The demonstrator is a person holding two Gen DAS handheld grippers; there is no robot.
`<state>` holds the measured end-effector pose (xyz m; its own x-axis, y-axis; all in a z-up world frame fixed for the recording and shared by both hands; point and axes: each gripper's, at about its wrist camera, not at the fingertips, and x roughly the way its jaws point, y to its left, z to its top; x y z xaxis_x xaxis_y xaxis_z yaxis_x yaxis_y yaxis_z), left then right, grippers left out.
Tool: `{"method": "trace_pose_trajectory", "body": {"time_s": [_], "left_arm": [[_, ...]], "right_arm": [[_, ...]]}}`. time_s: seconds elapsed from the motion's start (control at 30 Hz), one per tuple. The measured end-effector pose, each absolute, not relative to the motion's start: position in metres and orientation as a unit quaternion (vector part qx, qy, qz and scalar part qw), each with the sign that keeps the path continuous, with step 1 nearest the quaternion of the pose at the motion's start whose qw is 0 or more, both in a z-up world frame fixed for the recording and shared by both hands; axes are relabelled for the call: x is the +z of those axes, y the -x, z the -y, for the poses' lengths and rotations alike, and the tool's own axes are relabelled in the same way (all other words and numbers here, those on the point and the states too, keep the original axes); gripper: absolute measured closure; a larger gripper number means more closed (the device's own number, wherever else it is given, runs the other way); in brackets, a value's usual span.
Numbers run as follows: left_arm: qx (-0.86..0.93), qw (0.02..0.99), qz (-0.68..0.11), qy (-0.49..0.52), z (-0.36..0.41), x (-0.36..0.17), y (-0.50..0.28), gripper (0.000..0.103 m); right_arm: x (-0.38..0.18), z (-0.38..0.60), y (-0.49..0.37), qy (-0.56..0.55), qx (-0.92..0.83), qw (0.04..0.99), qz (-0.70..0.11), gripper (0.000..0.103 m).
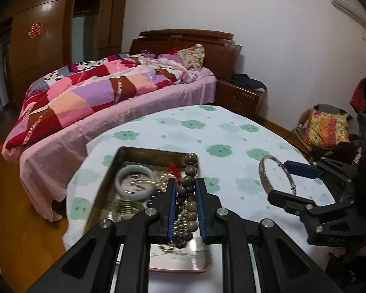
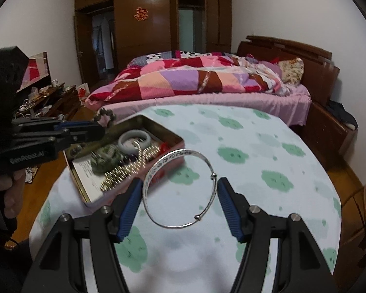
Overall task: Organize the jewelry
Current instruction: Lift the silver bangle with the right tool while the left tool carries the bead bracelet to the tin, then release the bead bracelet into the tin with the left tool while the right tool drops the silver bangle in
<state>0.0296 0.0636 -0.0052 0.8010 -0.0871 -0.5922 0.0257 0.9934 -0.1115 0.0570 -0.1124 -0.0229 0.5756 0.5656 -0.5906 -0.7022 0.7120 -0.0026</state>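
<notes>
Left wrist view: jaws pinch bead bracelet [image 1: 188, 195] lengthwise over tin [image 1: 102, 190]; right jaws span silver bangle [image 2: 180, 188] crosswise.

L gripper [image 1: 186, 190] clamped, R gripper [image 2: 180, 195] wide.

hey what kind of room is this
Most likely a home bedroom: a bed with a patchwork quilt, a wooden wardrobe behind it, and a bedside cabinet by the headboard.
</notes>
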Motion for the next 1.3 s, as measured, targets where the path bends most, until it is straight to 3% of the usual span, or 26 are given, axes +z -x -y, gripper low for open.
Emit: {"method": "trace_pose_trajectory", "body": {"time_s": [0.67,1.3], "left_arm": [[0.024,0.944,-0.317,0.088,-0.116,-0.015,-0.033,0.088],[0.031,0.932,-0.347,0.096,-0.124,-0.038,-0.041,0.088]], "right_arm": [[-0.004,0.048,-0.056,0.140,0.411,0.864,-0.255,0.038],[-0.027,0.015,-0.057,0.153,0.430,0.846,-0.275,0.038]]}}
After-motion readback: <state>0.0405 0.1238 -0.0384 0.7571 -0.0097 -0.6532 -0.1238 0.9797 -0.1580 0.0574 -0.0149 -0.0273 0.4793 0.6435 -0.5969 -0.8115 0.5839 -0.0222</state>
